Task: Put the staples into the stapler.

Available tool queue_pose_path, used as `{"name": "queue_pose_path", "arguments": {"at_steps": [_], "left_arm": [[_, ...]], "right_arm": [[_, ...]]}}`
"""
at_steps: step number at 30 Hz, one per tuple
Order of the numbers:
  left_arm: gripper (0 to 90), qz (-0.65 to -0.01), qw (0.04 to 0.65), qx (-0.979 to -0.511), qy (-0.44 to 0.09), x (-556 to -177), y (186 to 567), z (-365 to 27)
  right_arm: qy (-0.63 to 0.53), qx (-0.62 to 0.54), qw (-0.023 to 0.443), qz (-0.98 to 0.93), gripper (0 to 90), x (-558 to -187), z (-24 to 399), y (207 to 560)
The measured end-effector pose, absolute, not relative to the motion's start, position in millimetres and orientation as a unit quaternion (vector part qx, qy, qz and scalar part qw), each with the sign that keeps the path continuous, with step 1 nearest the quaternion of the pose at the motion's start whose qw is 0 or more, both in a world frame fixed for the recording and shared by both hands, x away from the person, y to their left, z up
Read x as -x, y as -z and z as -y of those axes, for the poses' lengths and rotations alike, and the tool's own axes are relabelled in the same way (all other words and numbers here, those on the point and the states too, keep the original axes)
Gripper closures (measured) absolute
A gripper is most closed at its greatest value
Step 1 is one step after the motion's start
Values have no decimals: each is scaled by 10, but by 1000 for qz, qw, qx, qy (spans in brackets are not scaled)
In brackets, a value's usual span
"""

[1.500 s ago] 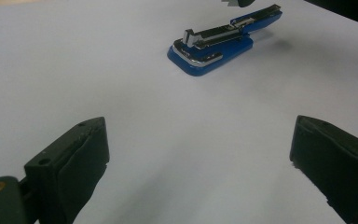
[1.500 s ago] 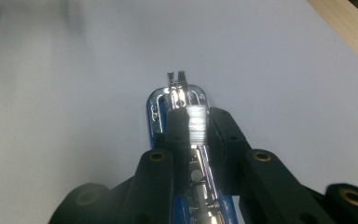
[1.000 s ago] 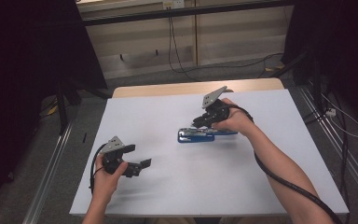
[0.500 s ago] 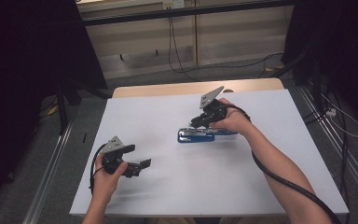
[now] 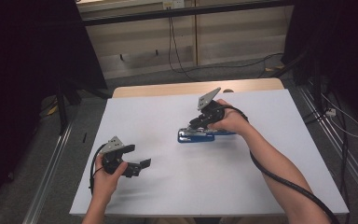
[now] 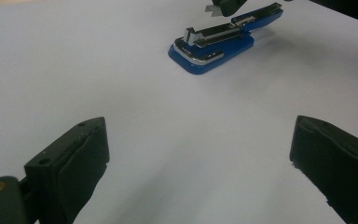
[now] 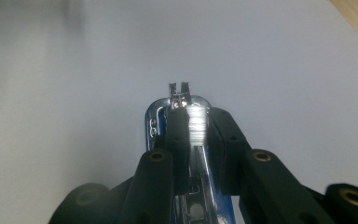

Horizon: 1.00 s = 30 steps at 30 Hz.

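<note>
Along the right hand-held gripper [image 7: 193, 135]'s own jaws, pads clenched on the blue stapler [image 7: 189, 121]'s chrome rail, overhead hidden.

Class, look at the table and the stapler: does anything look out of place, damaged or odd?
Nothing looks spilled or broken. One oddity: the blue stapler lies with its top arm lifted open, baring the metal staple channel. The right gripper is closed on that channel; the left gripper hangs open, apart.

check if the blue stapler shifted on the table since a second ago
No. The blue stapler lies at the same spot on the white table, equally far from its wooden back edge, with the right tool shut on it.
</note>
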<state>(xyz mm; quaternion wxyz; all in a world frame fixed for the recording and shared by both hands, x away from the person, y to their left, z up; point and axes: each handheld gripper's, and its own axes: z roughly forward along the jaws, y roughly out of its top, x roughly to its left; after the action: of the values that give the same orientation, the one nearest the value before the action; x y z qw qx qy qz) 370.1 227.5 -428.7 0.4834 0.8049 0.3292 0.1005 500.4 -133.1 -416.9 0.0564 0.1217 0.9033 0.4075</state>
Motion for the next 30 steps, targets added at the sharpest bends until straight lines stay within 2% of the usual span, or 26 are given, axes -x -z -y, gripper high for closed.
{"name": "queue_pose_path", "arguments": {"at_steps": [30], "left_arm": [[48,-329,483,-806,-97,-3707,4298,-2273]], "right_arm": [[-401,-104,46,-909,796,-5033,1204,4268]]}}
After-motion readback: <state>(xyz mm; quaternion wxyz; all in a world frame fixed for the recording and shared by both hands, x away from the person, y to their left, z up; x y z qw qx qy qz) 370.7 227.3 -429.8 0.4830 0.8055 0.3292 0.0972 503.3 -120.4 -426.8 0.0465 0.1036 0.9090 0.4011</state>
